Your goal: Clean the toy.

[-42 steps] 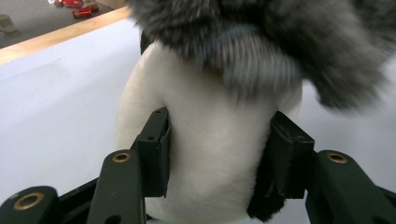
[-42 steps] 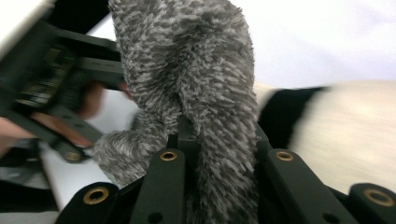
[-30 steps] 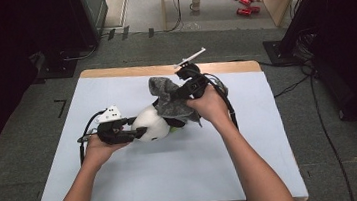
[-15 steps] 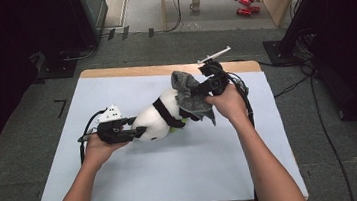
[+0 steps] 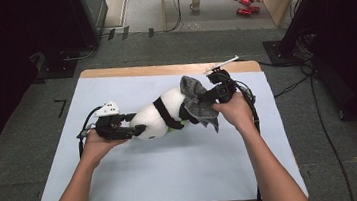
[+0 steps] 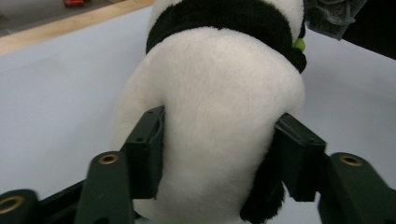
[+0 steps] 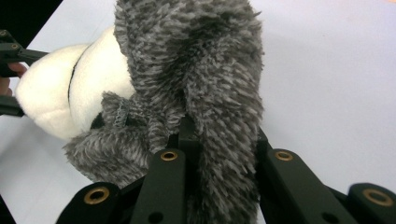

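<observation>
**A:** So where's the plush panda (image 5: 160, 117) sitting right now? Middle of the light blue table (image 5: 175, 181), lying on its side, rear end pointing at the left gripper (image 5: 132, 130), head end over by the right one.

**B:** Yep. In the left gripper view the white rump (image 6: 219, 140) sits right between the two black jaws, one on each flank. The jaws have just been opening up, and the pads look to be touching the fur on both sides, though I can't tell how hard they press.

**A:** And the right gripper (image 5: 205, 99)?

**B:** Clamped tight on the grey fuzzy cloth (image 5: 197, 101). In the right gripper view the cloth (image 7: 201, 93) bunches up out of the closed jaws and drapes against the panda's head end (image 7: 70, 93).
</observation>
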Available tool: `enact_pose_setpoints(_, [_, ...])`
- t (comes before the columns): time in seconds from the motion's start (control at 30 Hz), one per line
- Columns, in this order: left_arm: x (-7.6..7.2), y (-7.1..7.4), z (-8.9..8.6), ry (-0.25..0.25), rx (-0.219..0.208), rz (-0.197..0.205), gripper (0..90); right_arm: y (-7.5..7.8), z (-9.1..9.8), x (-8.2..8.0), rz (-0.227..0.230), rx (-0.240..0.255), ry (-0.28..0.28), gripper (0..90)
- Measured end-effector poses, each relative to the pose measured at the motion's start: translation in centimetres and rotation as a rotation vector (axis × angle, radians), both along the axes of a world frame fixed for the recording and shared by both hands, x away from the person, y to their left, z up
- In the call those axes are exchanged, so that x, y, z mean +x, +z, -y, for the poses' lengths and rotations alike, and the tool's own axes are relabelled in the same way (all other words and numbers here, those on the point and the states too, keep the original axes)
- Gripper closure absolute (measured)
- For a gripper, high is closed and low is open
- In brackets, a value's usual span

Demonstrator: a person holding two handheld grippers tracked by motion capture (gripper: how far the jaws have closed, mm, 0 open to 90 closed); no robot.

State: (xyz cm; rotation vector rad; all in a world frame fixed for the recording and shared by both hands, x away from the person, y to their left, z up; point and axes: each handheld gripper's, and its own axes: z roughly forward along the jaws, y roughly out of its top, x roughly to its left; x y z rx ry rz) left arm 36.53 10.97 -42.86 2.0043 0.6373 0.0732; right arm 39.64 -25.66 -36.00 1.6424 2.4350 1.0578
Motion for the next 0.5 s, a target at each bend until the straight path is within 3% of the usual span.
enact_pose_setpoints(0.17, [0.1,0.1,-0.7,-0.006,-0.043,-0.052,30.0,0.1,-0.3,-0.1,0.008,-0.009,0.009,76.9])
enact_pose_setpoints(0.27, [0.2,0.7,-1.7,0.020,-0.153,-0.075,32.7,0.1,-0.5,-0.2,0.008,-0.023,0.015,76.9])
enact_pose_setpoints(0.3, [0.2,0.9,-1.9,0.039,-0.155,-0.079,33.0,0.1,-0.5,-0.2,0.006,-0.023,0.015,76.9])
enact_pose_setpoints(0.4, [0.2,0.6,-1.4,0.067,-0.053,-0.061,30.8,0.2,-0.6,-0.2,0.006,-0.019,0.015,76.8])
enact_pose_setpoints(0.5, [0.4,-0.1,-1.1,0.076,-0.052,-0.103,23.7,0.2,-0.6,-0.4,0.008,-0.024,0.023,76.8])
